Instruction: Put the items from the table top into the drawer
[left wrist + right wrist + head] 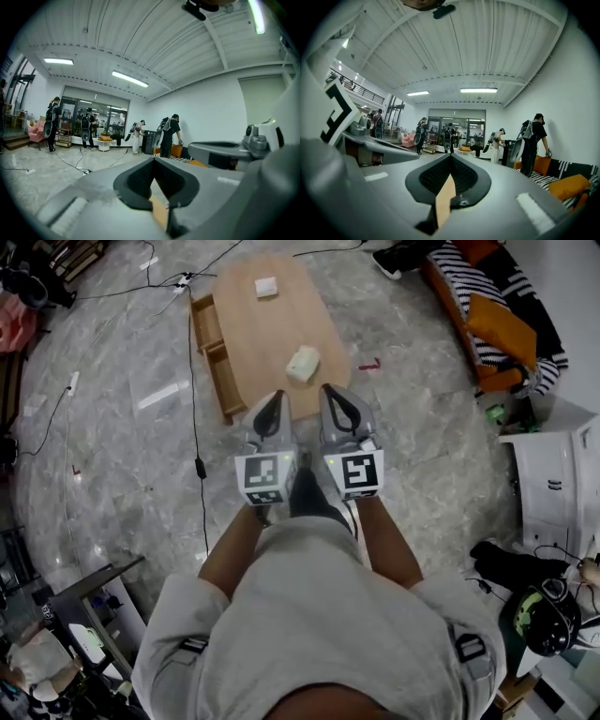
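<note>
Blocking table point(255, 341) near end: left hand-held gripper point(277, 397), right hand-held gripper point(331, 390), both closed.

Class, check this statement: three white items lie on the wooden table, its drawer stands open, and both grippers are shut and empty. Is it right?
Wrong in one respect: the head view shows two white items on the wooden table, not three: a far item and a near item. The drawer stands open, and the left gripper and right gripper are shut and empty.

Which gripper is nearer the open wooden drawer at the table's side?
Left. Left gripper hovers off the near end of the open wooden drawer; right gripper is beside it, farther from the drawer.
</note>
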Demonstrator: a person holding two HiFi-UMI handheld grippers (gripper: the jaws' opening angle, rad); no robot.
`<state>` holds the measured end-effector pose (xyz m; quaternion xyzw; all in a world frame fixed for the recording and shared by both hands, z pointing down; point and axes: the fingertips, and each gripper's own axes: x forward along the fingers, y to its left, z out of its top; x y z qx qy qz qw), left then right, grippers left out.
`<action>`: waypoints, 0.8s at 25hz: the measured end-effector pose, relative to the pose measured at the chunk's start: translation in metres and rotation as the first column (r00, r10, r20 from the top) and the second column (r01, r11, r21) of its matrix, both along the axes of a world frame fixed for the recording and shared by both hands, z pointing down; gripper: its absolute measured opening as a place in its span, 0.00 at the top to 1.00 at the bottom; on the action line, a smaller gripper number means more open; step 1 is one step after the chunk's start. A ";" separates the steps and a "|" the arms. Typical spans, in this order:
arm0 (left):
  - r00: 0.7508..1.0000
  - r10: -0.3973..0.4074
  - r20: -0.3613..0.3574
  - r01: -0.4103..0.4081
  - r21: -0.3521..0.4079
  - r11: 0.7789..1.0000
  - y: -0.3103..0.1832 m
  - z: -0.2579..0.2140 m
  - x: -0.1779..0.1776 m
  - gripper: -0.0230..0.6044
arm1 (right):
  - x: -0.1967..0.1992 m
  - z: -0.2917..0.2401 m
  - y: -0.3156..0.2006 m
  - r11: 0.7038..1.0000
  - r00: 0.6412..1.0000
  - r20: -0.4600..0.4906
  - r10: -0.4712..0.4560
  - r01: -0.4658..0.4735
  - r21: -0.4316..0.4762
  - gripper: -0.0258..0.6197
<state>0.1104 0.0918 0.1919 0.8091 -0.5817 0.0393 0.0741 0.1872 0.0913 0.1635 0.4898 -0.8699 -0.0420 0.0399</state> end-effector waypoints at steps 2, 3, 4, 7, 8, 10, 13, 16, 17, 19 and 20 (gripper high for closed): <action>1.000 -0.002 0.020 0.003 -0.042 0.999 -0.025 0.011 -0.003 0.93 | 0.002 0.008 -0.025 1.000 1.000 0.013 -0.010 0.011 -0.021 0.95; 1.000 -0.002 0.028 0.004 -0.066 0.998 -0.036 0.018 -0.004 0.93 | 0.005 0.014 -0.037 0.999 1.000 0.014 -0.018 0.018 -0.032 0.95; 0.999 -0.002 0.037 0.006 -0.093 0.996 -0.047 0.028 -0.005 0.93 | 0.007 0.023 -0.047 0.999 1.000 0.012 -0.025 0.026 -0.046 0.95; 0.998 -0.008 0.064 0.020 -0.180 0.984 -0.070 0.060 -0.011 0.93 | 0.012 0.057 -0.073 0.994 0.999 0.006 -0.042 0.043 -0.105 0.95; 0.998 -0.010 0.069 0.024 -0.200 0.980 -0.076 0.068 -0.012 0.93 | 0.014 0.067 -0.080 0.991 0.999 0.004 -0.044 0.044 -0.127 0.95; 0.997 -0.009 0.076 0.025 -0.220 0.975 -0.089 0.078 -0.010 0.93 | 0.020 0.083 -0.095 0.987 0.999 -0.008 -0.045 0.043 -0.158 0.95; 0.997 0.012 0.081 0.008 -0.236 0.972 -0.107 0.082 -0.007 0.93 | 0.022 0.090 -0.113 0.986 0.999 -0.026 -0.046 0.041 -0.164 0.95; 0.996 0.035 0.078 -0.016 -0.239 0.971 -0.119 0.082 -0.004 0.93 | 0.021 0.091 -0.127 0.986 0.999 -0.027 -0.043 0.038 -0.165 0.95; 0.996 0.042 0.081 -0.022 -0.236 0.971 -0.122 0.081 -0.004 0.93 | 0.021 0.092 -0.132 0.986 0.998 -0.034 -0.043 0.037 -0.165 0.95; 0.995 0.053 0.083 -0.032 -0.237 0.971 -0.128 0.082 -0.006 0.93 | 0.019 0.095 -0.141 0.986 0.999 -0.041 -0.036 0.029 -0.167 0.95; 0.995 0.057 0.083 -0.036 -0.239 0.970 -0.131 0.084 -0.008 0.93 | 0.018 0.097 -0.145 0.985 0.999 -0.040 -0.028 0.021 -0.169 0.95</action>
